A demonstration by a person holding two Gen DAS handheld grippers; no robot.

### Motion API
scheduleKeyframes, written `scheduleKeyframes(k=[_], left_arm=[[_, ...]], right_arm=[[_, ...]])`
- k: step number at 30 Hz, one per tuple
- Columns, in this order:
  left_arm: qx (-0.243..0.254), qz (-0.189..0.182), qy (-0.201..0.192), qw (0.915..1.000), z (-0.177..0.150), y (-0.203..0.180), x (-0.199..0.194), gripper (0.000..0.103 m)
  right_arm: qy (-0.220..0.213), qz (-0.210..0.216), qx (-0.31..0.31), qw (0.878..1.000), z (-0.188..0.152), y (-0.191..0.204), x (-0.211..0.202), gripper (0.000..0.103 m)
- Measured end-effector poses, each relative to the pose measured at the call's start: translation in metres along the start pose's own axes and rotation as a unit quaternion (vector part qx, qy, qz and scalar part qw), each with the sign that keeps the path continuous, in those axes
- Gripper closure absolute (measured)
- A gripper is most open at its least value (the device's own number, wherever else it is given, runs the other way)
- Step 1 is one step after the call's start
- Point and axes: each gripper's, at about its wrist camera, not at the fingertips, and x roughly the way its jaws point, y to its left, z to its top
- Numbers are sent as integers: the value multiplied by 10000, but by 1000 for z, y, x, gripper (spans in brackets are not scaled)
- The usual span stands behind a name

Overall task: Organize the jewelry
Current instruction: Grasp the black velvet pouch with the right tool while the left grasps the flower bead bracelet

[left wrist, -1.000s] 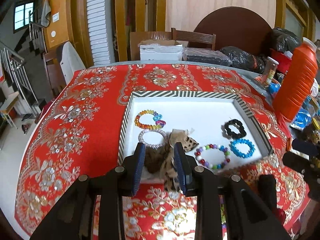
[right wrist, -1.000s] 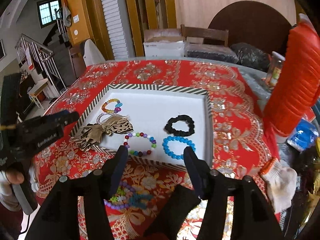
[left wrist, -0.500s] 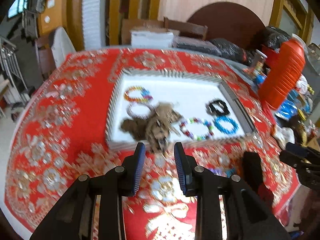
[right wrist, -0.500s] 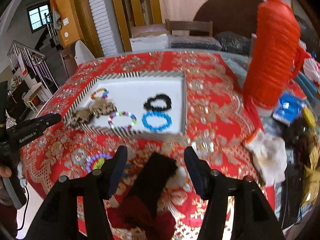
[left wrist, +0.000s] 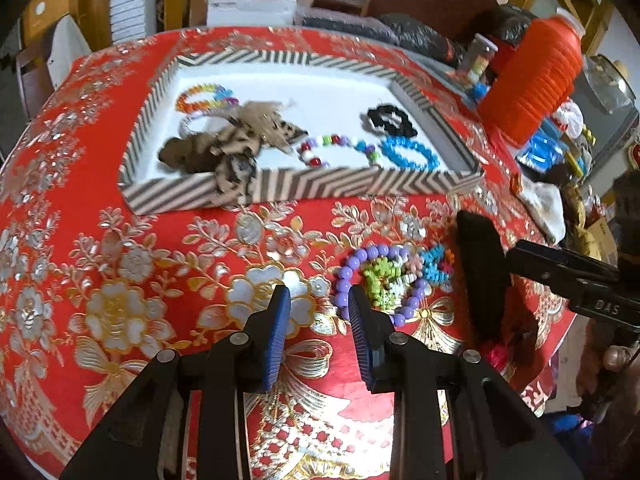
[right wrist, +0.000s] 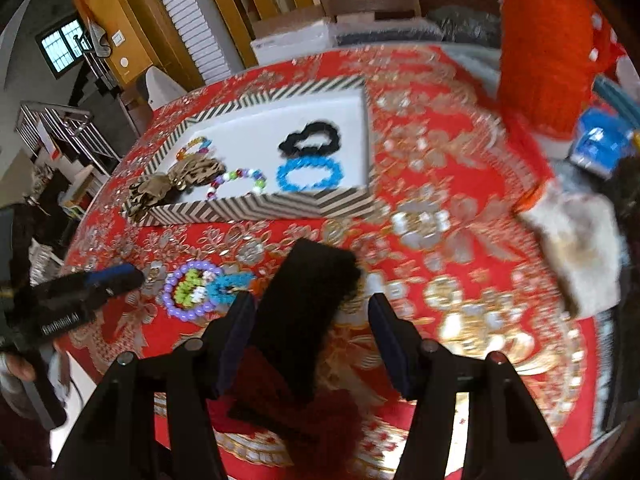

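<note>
on the red embroidered tablecloth sits a striped-rim tray holding a leopard-print bow, a black scrunchie, a blue bracelet and beaded bracelets. nearer, outside the tray, a purple bead bracelet lies beside a black pouch. left gripper is narrowly parted, empty, just beside the purple beads. right gripper is wide, straddling the pouch; whether it touches it, i cannot tell.

Left black plastic two-finger gripper: ribbed blue pads, silver round pivot screws on angular black arms. Right black plastic two-finger gripper: dark navy pads, same silver screws. White lettering on each gripper's side, partly legible.
</note>
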Motion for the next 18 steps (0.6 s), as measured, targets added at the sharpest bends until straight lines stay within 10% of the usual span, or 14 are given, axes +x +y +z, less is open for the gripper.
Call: scheduleKeyframes(k=[5,10,13,18], left_arm=[[280,205,108,9993,-1,-15,15,80],[416,340,25,9986,2,-20,26,80],[500,343,-35,9982,4,-20,29,98],[641,364,78,9972,5,-20,28,98]], right_arm=[[90,-64,-59,9999,3,7,29,42],[-41,-121,-142,9998,9,1,32,82],[-176,-138,-165,9996,12,-1,23,85],[-339,-188,-206,9990,16,-5,12,85]])
